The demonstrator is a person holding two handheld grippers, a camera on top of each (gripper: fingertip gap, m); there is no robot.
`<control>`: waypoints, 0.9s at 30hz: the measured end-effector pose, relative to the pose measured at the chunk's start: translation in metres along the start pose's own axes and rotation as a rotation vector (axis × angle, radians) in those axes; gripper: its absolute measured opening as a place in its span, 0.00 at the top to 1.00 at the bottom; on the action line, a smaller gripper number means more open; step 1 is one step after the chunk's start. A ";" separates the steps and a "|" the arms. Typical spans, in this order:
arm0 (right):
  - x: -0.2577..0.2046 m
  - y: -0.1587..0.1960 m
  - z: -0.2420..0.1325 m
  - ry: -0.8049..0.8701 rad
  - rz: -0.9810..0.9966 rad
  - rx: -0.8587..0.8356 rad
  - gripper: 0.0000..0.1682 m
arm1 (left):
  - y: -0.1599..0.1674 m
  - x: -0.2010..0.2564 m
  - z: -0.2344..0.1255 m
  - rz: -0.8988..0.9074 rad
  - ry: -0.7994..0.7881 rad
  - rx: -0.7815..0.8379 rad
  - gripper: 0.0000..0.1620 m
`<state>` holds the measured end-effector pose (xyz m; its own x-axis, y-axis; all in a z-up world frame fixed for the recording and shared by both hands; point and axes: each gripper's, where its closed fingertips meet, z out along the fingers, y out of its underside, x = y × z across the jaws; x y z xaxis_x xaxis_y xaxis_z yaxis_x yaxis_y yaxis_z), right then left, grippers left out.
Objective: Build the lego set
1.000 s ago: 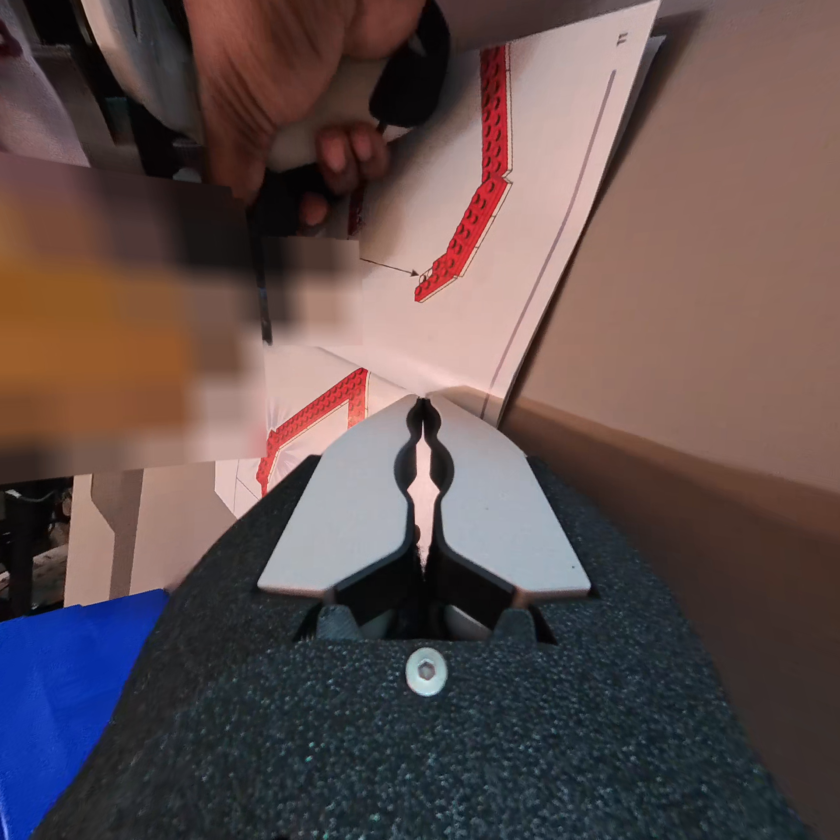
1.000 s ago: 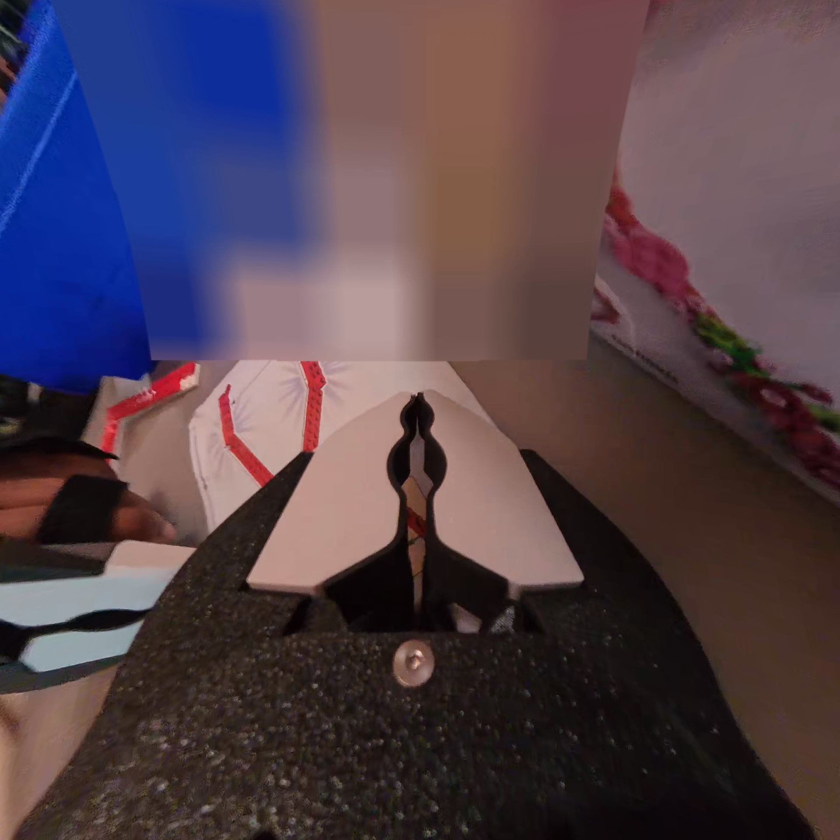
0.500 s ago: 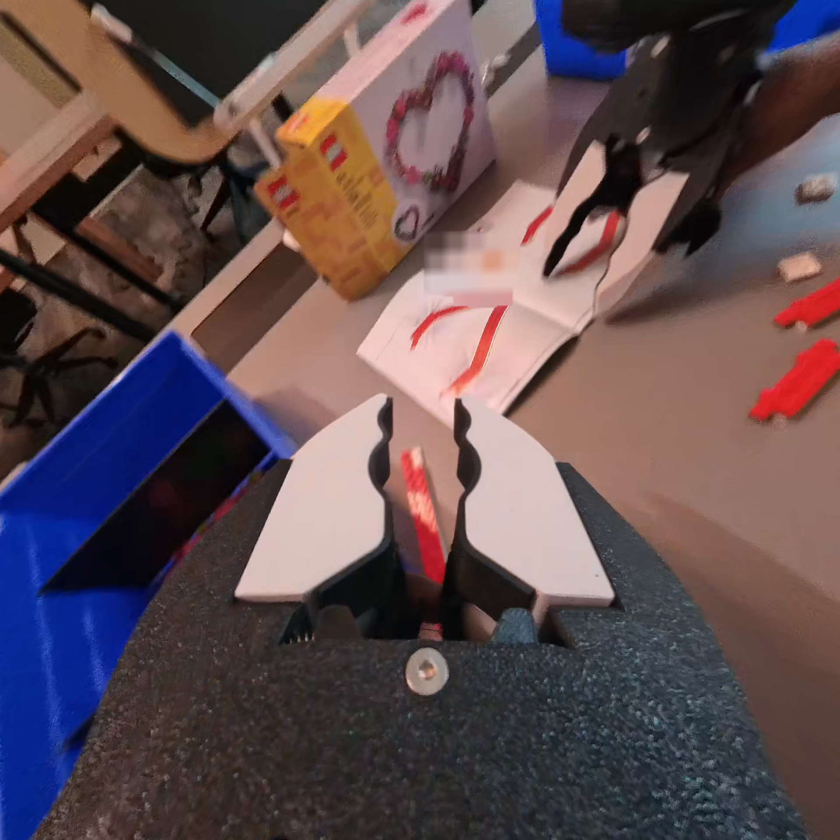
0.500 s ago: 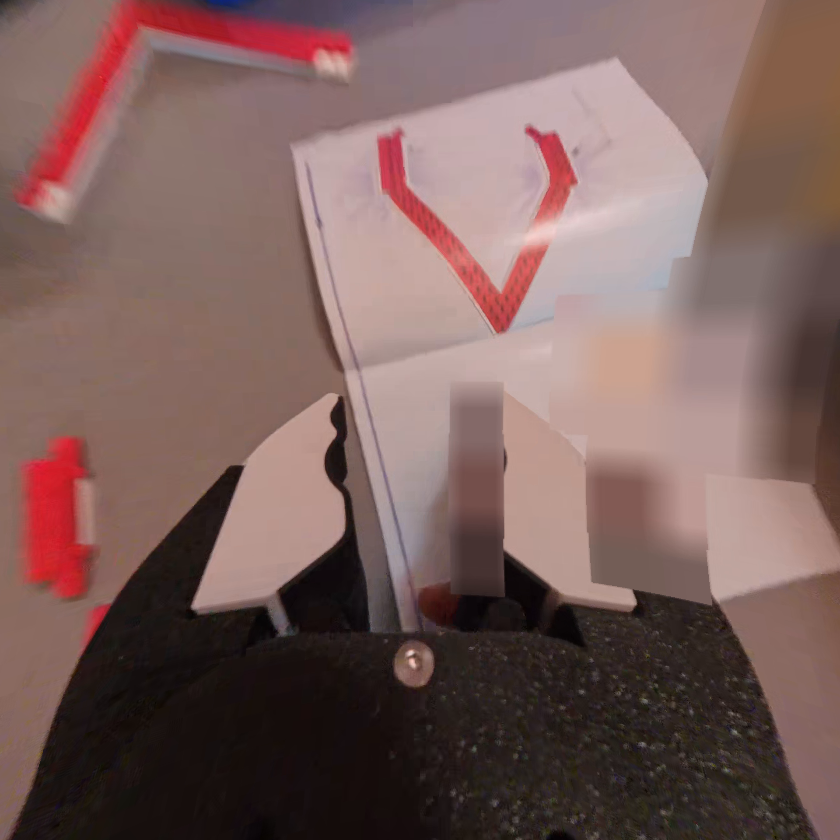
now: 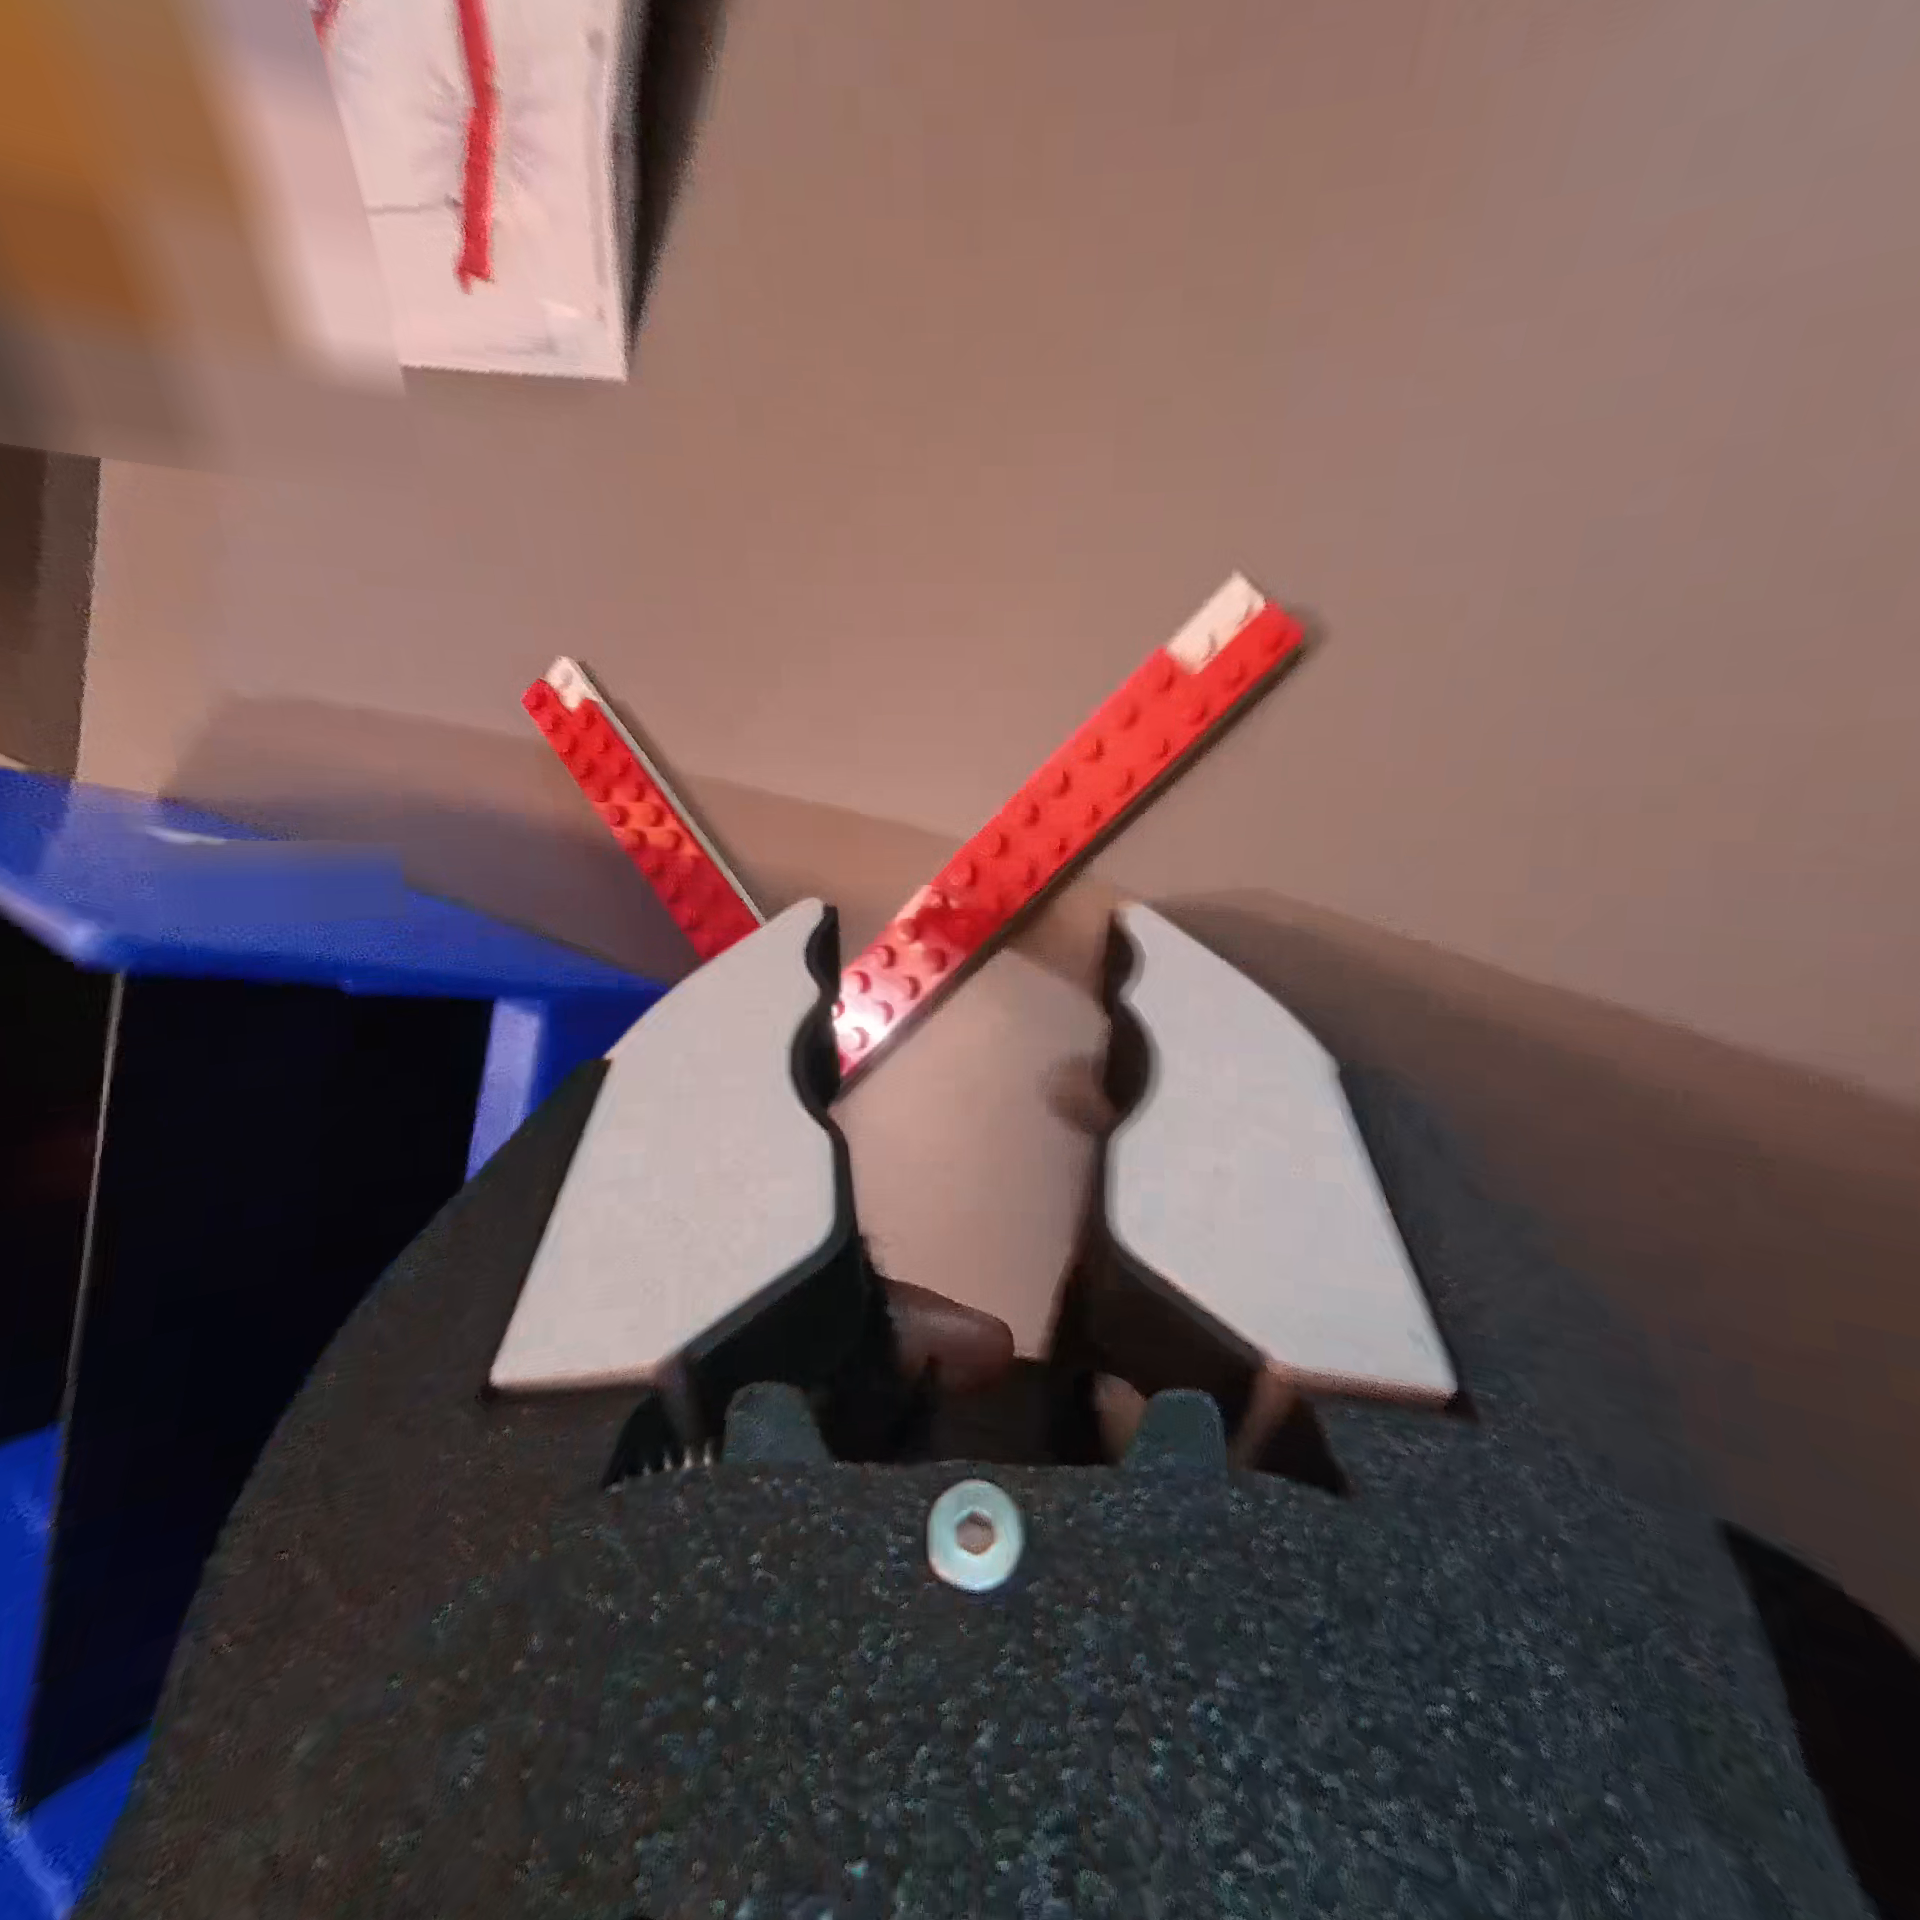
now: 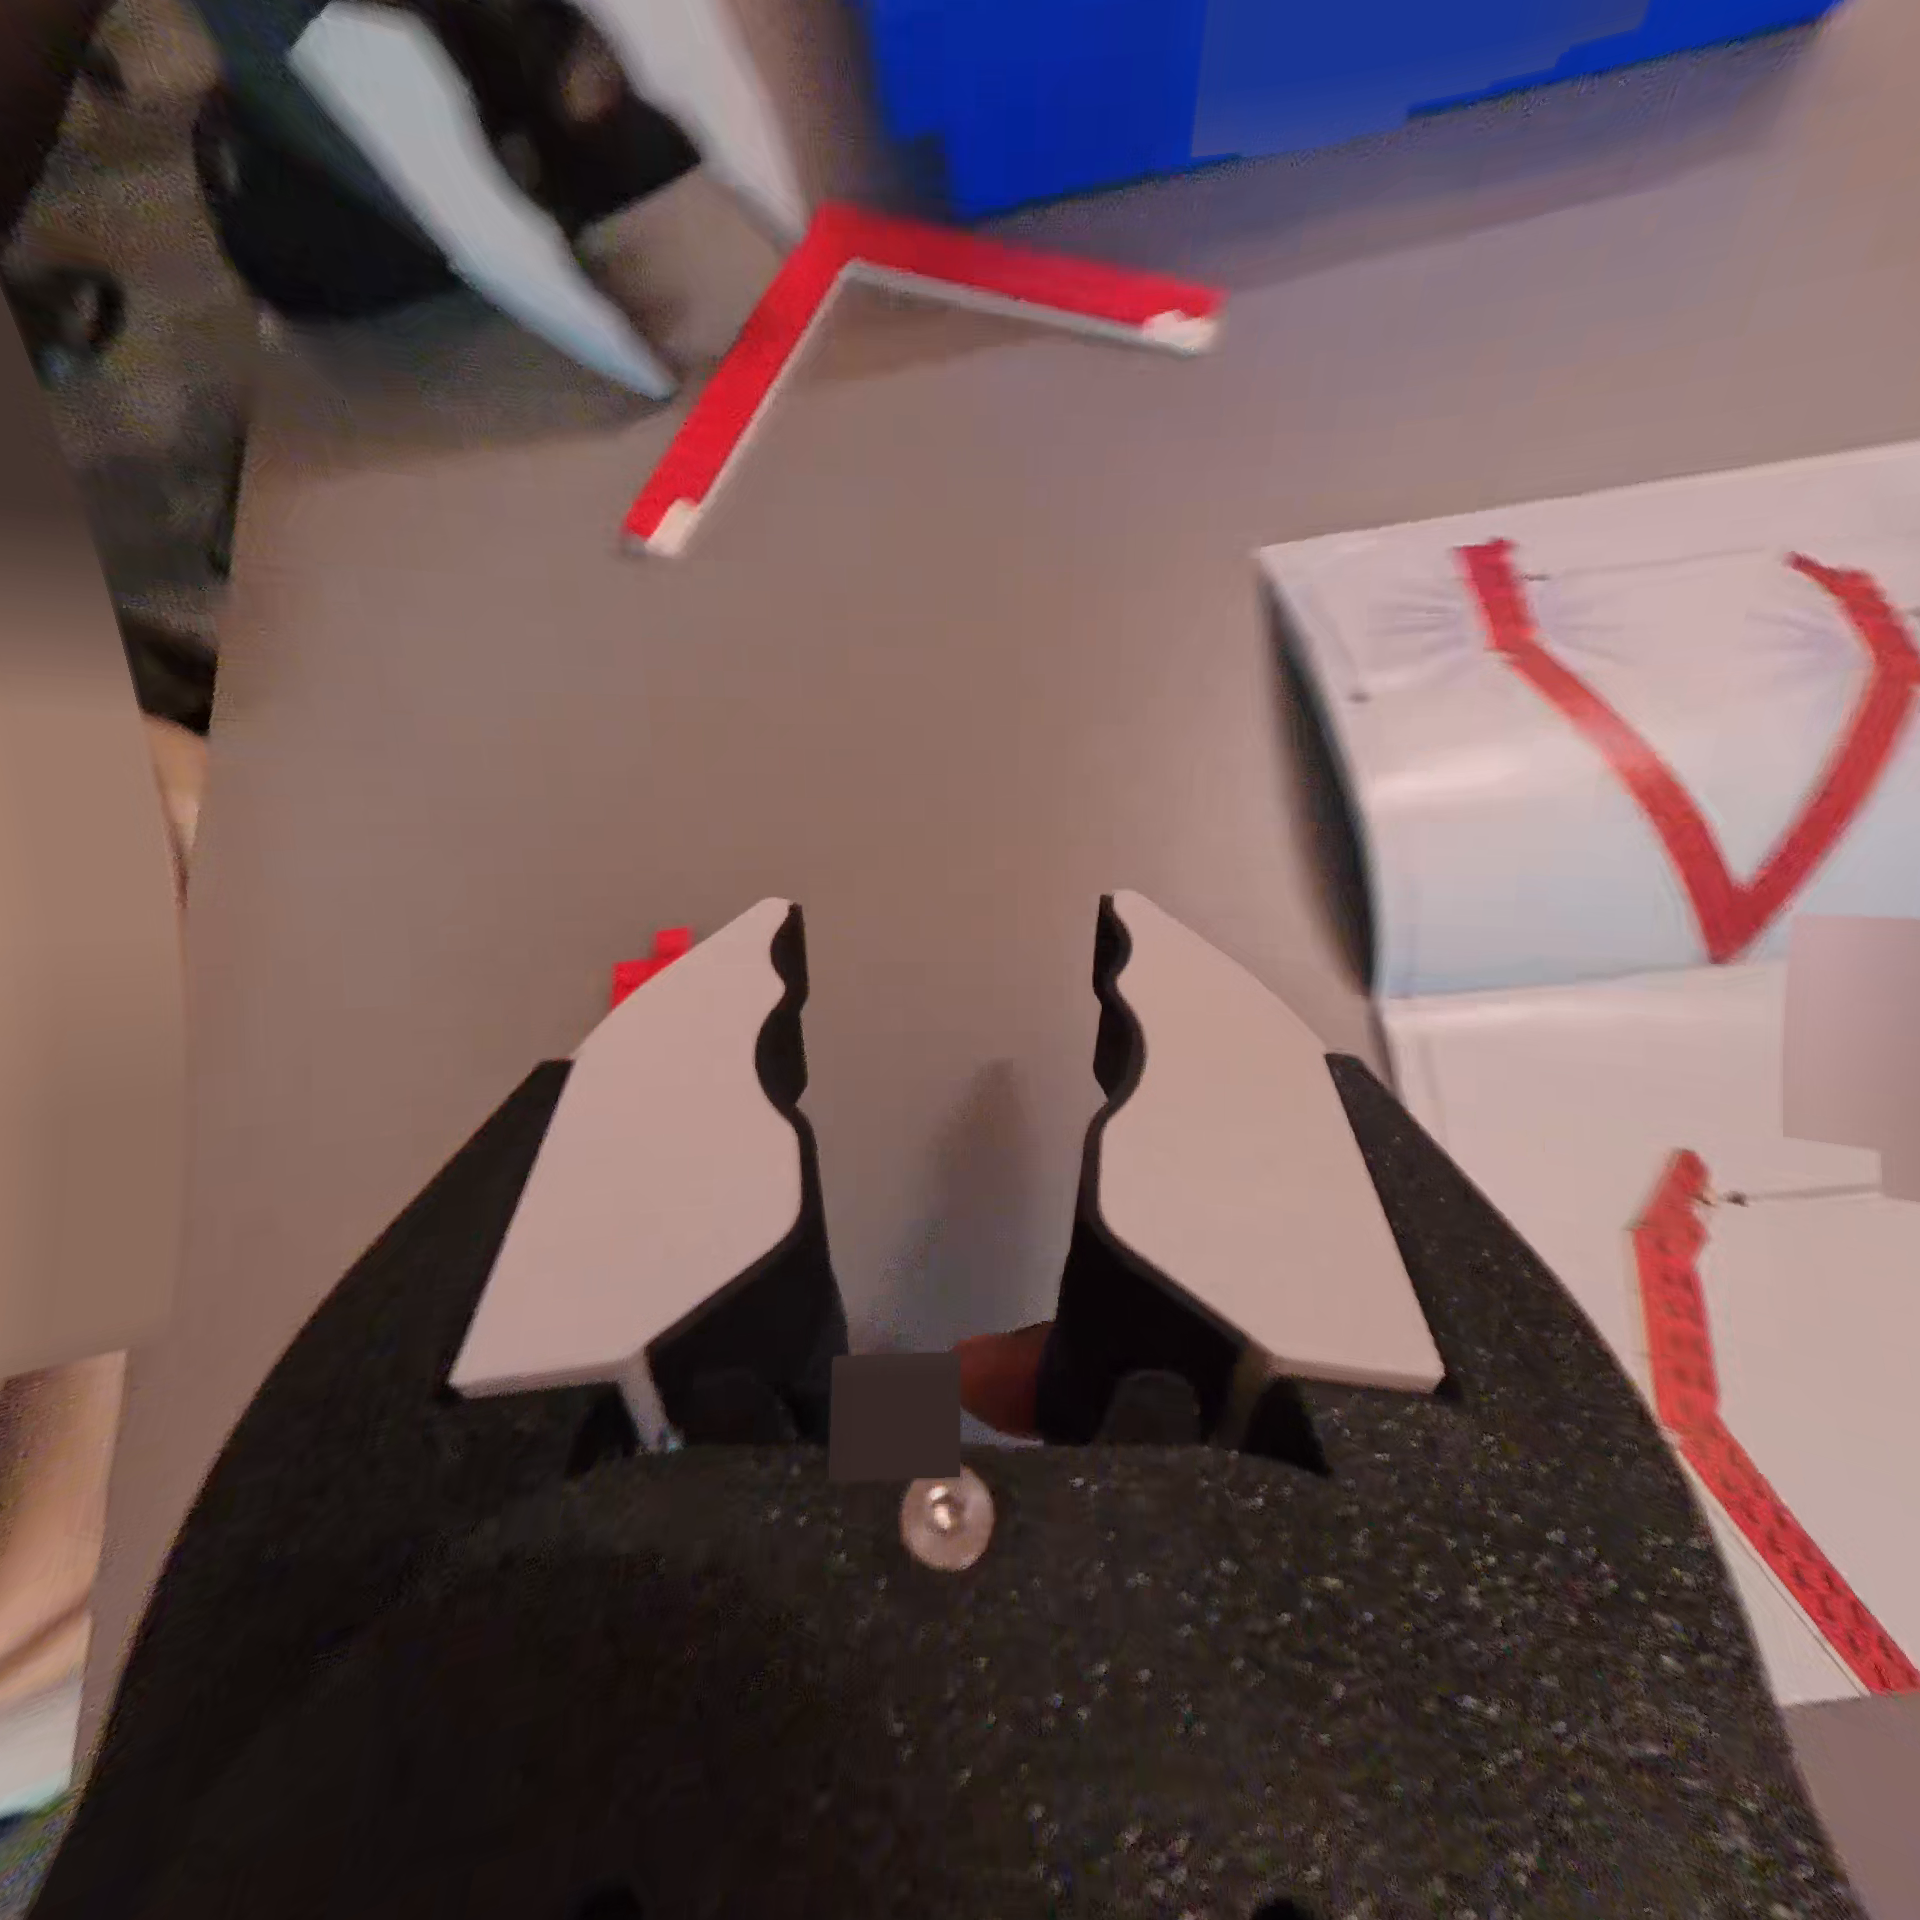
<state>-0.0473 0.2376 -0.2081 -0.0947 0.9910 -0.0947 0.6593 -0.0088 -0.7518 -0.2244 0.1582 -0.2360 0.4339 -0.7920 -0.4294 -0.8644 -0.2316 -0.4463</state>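
A red V-shaped lego frame (image 5: 1049, 831) with small white end pieces lies flat on the grey table. My left gripper (image 5: 966, 930) is open right over its corner, and one arm of the V runs out between the jaws. In the right wrist view the same frame (image 6: 821, 332) lies at the far middle, with the left gripper's fingers (image 6: 468, 197) beside its corner. My right gripper (image 6: 945, 909) is open and empty above bare table. A small red piece (image 6: 639, 966) peeks out behind its left finger.
The open instruction booklet (image 6: 1558, 831) lies to the right of my right gripper, and it also shows in the left wrist view (image 5: 499, 187) at the top left. A blue bin (image 5: 260, 1018) stands at the left, seen also at the far side (image 6: 1247, 73). My hands' fingertips stand some 20 cm from each other.
Both grippers have let go of the booklet and opened. The left gripper has swung down to the red V frame. The right gripper has moved left off the booklet over the table.
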 end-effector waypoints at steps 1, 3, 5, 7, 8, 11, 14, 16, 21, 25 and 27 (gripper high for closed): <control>-0.009 0.004 0.004 0.016 -0.054 -0.034 0.68 | -0.002 -0.003 0.003 0.028 -0.027 0.004 0.75; -0.006 0.012 0.009 0.133 -0.172 -0.096 0.70 | -0.006 -0.004 0.007 0.036 -0.026 0.025 0.77; 0.017 0.016 0.007 0.294 -0.219 -0.131 0.74 | -0.012 -0.001 0.011 0.004 -0.002 0.046 0.82; 0.040 0.016 0.006 0.367 -0.126 -0.124 0.74 | -0.020 0.004 0.015 -0.007 0.018 0.075 0.83; 0.049 0.012 0.006 0.370 -0.049 -0.087 0.75 | -0.025 0.006 0.017 -0.004 0.024 0.086 0.83; 0.083 -0.003 -0.002 0.432 0.198 0.101 0.79 | -0.061 -0.006 0.012 -0.019 -0.058 0.170 0.83; 0.116 -0.027 -0.027 0.527 0.294 0.382 0.84 | -0.166 -0.061 -0.025 -0.195 -0.268 0.603 0.85; 0.131 -0.045 -0.051 0.596 0.253 0.538 0.79 | -0.208 -0.119 -0.047 -0.362 -0.451 0.788 0.84; 0.133 -0.046 -0.087 0.786 -0.022 0.715 0.64 | -0.210 -0.216 -0.061 -0.614 -0.949 1.247 0.89; 0.133 -0.033 -0.113 0.980 -0.108 0.695 0.73 | -0.200 -0.206 -0.013 -0.617 -0.914 1.150 0.88; 0.131 -0.033 -0.111 0.987 -0.114 0.674 0.75 | -0.207 -0.193 -0.003 -0.534 -0.876 1.132 0.89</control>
<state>0.0013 0.3830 -0.1233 0.6797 0.6631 0.3137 0.1330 0.3091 -0.9417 -0.1304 0.3574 -0.0579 0.9825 -0.0916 -0.1624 -0.0976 0.4893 -0.8666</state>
